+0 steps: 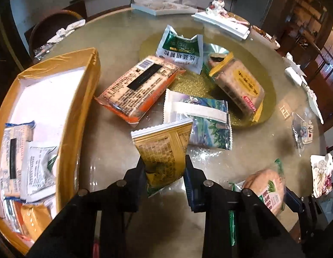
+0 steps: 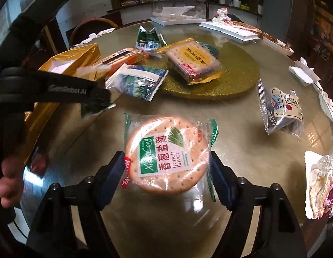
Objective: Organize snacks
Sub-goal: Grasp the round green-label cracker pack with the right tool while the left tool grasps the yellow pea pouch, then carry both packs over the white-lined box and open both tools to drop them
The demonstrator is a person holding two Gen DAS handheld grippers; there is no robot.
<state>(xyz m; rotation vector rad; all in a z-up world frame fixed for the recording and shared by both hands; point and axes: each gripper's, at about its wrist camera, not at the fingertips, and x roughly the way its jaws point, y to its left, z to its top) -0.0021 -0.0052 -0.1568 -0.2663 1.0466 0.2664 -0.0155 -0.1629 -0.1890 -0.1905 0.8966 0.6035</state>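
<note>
- Now the left tongs (image 1: 165,169) are gripping a yellow snack packet (image 1: 164,146) above the tabletop (image 1: 114,157), beside the gold box (image 1: 65,116).
- The right tongs (image 2: 167,169) are clamping a round cracker pack (image 2: 166,154).
- Next, each probably needs carrying over the box and releasing.

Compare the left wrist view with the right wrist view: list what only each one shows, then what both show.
Only the left wrist view shows the inside of the gold cardboard box, with packets already in it, and the yellow printed snack packet clamped in the left gripper.

Only the right wrist view shows the person's bare fingers at the left edge.

Both show the round scallion cracker pack clamped in the right gripper, the orange biscuit pack and the square yellow-label cracker pack.
</note>
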